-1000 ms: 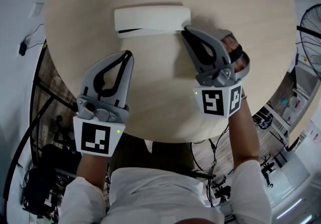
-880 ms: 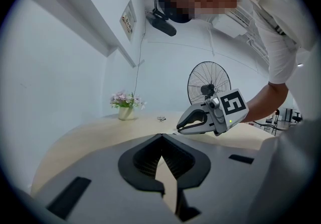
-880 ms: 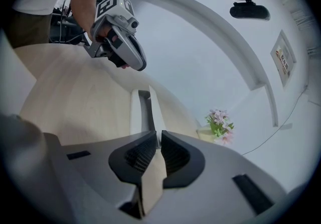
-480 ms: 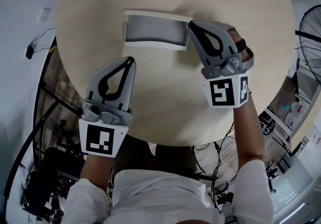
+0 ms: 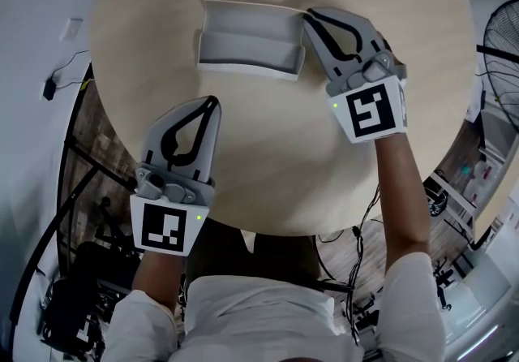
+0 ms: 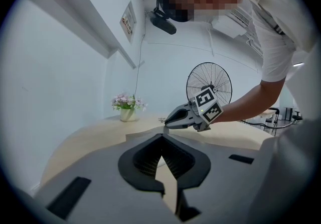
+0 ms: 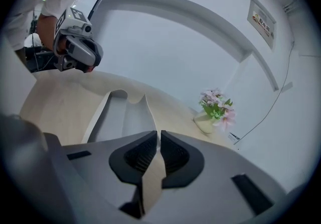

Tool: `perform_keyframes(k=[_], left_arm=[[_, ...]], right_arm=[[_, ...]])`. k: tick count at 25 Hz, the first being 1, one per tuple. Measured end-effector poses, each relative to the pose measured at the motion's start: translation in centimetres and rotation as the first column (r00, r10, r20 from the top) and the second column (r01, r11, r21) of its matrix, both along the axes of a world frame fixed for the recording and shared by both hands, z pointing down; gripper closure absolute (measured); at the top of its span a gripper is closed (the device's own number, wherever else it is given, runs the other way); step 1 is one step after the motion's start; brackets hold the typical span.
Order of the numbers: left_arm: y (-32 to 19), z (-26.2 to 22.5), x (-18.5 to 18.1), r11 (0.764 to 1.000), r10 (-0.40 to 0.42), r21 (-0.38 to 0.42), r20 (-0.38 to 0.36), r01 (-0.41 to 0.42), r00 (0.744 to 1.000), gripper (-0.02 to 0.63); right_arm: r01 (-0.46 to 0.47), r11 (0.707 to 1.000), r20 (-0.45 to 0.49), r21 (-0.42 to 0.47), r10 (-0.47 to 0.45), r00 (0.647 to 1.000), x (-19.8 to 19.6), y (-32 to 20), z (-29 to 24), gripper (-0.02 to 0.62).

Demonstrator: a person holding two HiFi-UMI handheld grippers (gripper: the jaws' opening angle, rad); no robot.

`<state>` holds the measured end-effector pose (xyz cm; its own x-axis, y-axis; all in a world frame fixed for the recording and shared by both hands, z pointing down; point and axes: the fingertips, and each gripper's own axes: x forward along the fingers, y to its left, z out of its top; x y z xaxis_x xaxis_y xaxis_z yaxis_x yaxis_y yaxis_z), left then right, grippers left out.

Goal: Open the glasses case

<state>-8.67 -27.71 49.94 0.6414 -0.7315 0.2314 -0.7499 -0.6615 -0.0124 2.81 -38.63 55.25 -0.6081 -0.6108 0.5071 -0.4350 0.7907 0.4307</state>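
A white glasses case [image 5: 247,48] is lying open on a round, pale wood-grain table [image 5: 324,165], its smooth grey lining facing up and its lid standing along the far side. The right gripper [image 5: 308,16] is holding its tips just beside the case's right end, with the jaws drawn almost together on nothing. The left gripper [image 5: 213,99] is sitting well apart, nearer the person, its jaws likewise meeting at the tips and empty. The head view is showing the case's rounded rectangular outline from above, while the right gripper view is looking lengthwise along it, revealing two grey-lined halves side by side. Both gripper views are also taking in a small pot of pink flowers [image 7: 214,112] at the table's edge, and the left gripper view is catching a standing fan [image 6: 209,83] behind the right gripper. Ribbed dark pads [image 7: 143,153] are lining the grey plastic jaws.
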Motion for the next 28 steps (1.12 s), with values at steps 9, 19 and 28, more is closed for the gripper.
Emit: perform_keyframes(k=[9,19,28], left_arm=[[0.9,-0.3,-0.5,1.0,0.002,0.007,0.001,-0.002,1.0,0.592],[2.1,-0.5,-0.7,1.0,0.008,0.011,-0.003,-0.007,1.0,0.592],[3.4,-0.7,-0.3,1.0,0.027,0.013,0.005,-0.027,1.0,0.592]], right_arm=[[-0.045,0.998,0.068,-0.039,0.048,0.997,0.2,0.8,-0.1,0.561],[-0.032,0.999,0.055,-0.024,0.033,0.998,0.0,2.1,-0.4,0.56],[-0.098,0.994,0.084,0.039,0.095,0.992,1.6,3.4,-2.5,0.557]])
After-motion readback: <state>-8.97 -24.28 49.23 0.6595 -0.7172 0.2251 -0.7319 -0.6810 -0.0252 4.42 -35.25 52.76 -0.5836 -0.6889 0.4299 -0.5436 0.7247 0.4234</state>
